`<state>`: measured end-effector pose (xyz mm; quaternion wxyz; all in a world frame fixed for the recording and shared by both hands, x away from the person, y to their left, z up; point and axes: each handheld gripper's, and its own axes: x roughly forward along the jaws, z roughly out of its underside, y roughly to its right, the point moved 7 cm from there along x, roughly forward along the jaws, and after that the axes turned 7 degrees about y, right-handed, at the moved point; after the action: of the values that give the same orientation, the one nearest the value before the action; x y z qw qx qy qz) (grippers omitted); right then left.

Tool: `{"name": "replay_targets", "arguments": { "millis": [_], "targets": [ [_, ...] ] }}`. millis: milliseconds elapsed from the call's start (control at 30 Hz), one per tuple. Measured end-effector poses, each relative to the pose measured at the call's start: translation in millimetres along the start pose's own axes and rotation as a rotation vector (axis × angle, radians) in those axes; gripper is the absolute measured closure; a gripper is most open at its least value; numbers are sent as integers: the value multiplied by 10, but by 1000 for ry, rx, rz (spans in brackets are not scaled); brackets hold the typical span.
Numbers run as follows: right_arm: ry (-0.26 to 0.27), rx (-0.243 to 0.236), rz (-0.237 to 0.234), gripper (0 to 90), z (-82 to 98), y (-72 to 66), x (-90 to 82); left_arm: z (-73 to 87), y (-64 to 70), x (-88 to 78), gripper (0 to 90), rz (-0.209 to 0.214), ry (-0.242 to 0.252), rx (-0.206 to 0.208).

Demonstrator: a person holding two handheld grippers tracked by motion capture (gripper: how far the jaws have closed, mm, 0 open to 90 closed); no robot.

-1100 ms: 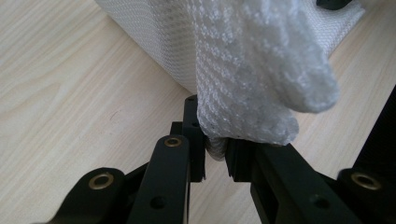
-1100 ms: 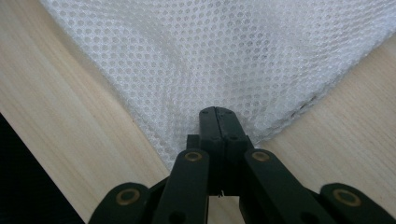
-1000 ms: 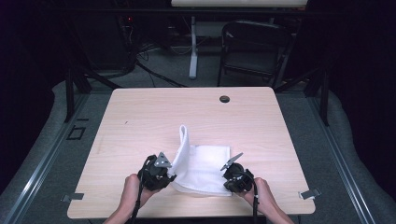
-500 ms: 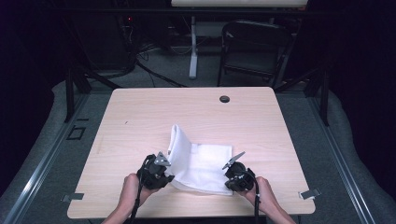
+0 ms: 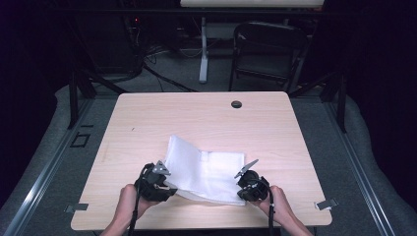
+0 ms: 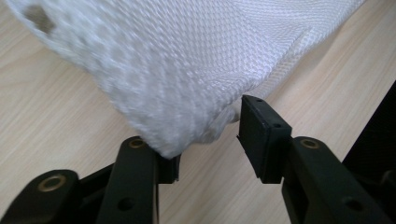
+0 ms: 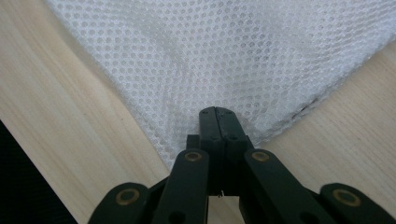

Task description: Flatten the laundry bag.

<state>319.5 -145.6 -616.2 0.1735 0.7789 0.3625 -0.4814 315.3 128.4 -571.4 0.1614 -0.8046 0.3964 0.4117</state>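
Release on the left: left tongs (image 6: 208,140) have just been opening, white mesh cloth (image 5: 206,169) slipping free between them; right tongs (image 7: 218,122) pinch its near corner, fold nearly laid.

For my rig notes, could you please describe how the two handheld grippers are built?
The left gripper and right gripper are black, each topped by a grey three-cornered plate and trailing a black cable. The jaws are black linked bars with brass-coloured pivot rivets and flat rectangular pads. The forearms look bare.
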Motion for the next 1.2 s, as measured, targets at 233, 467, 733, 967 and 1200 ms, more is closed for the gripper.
{"name": "replay_targets", "arguments": {
  "millis": [233, 467, 733, 967, 1200],
  "targets": [
    [0, 6, 5, 900, 9, 36, -10, 27, -140, -200, 287, -74, 83, -78],
    [13, 15, -14, 900, 1, 33, -6, -48, -107, -213, 234, -57, 128, -59],
    [40, -2, -11, 713, -55, 38, -87, -163, 74, 105, 217, 29, 73, 48],
    [79, 39, -38, 356, -92, 45, -148, -215, 221, 358, 207, 84, 23, 108],
    [107, 50, -31, 279, -112, 51, -193, -272, 408, 598, 296, 121, -37, 221]
  ]
}}
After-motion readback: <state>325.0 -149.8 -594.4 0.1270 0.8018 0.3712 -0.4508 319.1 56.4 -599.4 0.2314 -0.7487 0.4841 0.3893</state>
